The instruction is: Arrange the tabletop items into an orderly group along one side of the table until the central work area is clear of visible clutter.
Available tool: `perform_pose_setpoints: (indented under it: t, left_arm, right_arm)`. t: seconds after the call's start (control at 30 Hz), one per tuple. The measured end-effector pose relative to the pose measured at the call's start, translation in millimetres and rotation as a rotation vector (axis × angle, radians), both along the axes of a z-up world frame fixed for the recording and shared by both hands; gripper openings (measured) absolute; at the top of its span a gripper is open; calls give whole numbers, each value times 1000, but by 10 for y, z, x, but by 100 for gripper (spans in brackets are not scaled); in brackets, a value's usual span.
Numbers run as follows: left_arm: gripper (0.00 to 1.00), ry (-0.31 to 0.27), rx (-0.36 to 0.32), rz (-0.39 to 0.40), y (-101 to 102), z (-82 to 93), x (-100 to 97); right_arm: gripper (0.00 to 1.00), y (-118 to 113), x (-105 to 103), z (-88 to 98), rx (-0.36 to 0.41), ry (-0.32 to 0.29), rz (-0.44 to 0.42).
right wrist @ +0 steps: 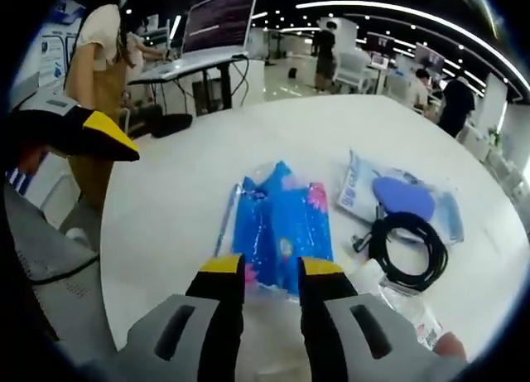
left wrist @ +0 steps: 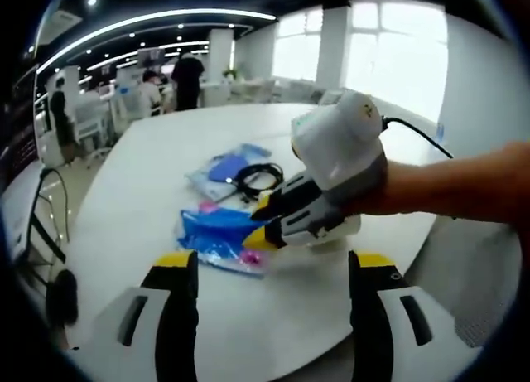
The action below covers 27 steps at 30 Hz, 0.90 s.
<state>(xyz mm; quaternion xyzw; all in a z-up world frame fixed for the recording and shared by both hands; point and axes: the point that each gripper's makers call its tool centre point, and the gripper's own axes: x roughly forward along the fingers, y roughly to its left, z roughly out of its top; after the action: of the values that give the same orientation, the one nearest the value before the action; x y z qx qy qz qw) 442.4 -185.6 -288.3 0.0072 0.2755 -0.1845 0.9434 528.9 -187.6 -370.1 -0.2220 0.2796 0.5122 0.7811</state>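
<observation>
Closing on the near edge of the blue packet (right wrist: 280, 233), the right gripper (right wrist: 273, 276) has its fingers narrowed to a small gap with the packet's clear edge between the tips; whether they already pinch it I cannot tell. The left gripper (left wrist: 269, 266) hangs wide open over bare surface (left wrist: 149, 175), holding nothing, and the packet (left wrist: 217, 233) lies just ahead of its left finger.

Beyond the right fingers and off to their right sits a coiled black cable (right wrist: 407, 249), touching or overlapping a clear bag with a blue pad (right wrist: 402, 195). A small clear wrapper (right wrist: 397, 303) lies just beside the right fingertip.

To do this step well, I would make sure the grip bites past the loose film onto the packet's body, since a thin plastic edge will likely slip or stretch. Drag low across the surface toward the bag and cable so the three end up side by side. Keep the packet clear of the cable loop, which could snag.
</observation>
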Motion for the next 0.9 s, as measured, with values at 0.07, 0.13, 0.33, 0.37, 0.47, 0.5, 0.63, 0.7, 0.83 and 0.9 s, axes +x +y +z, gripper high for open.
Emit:
perform_pose_setpoints:
  t: [0.07,0.13,0.33,0.37,0.47,0.5,0.63,0.7,0.83,0.9]
  left_arm:
    - [72,0,-1,1,-2,0,5]
    - [72,0,0,3,-3,2,8]
    - [72,5,0,6,4,-8,8]
    - [72,7,-1,7,5,-11,3]
    - [73,9,0,8,6,-14,0]
    - [73,9,-1,9,8,-15,-1]
    - [72,7,-2,7,6,-14,-3]
    - [72,9,0,6,5,-18,-7]
    - [72,12,-1,6,7,-21,-12]
    - [72,13,-2,7,7,-23,-11]
  right_arm:
    - [24,-1,3,-4,-6,-5,7]
    - [23,-4,11,-12,-14,-14,16]
    - [20,-5,33,-25,-30,-28,25]
    - [19,-6,38,-27,-30,-29,25]
    - [15,-11,46,-34,-38,-34,29]
    - [15,-13,47,-36,-40,-34,28]
    - [12,-11,50,-45,-41,-32,30]
    - [11,-18,53,-48,-46,-33,31]
    - [6,-21,52,-54,-51,-36,40]
    - [5,-22,49,-55,-51,-37,45]
